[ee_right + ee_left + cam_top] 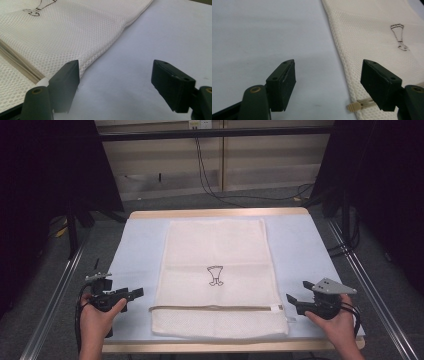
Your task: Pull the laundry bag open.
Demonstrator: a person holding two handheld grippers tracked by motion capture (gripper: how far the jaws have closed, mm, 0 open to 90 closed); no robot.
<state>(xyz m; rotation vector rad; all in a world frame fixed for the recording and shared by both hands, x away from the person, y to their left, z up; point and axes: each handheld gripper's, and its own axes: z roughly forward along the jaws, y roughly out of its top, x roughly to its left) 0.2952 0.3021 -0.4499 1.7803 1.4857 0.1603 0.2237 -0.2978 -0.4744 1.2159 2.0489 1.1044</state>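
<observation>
Mesh bag (216,270), cream with a small black drawing (215,276), lies flat along the middle of a pale sheet (295,245) on the table (220,213), its zip (215,308) running across near the person's edge. Left gripper (139,293) is held just beside the bag's left edge at zip level, jaws apart with nothing between them; in the left gripper view the zip's beige end (354,106) pokes out by one jaw. Right gripper (292,299) is held just off the bag's right edge, jaws likewise apart and empty over the sheet.
</observation>
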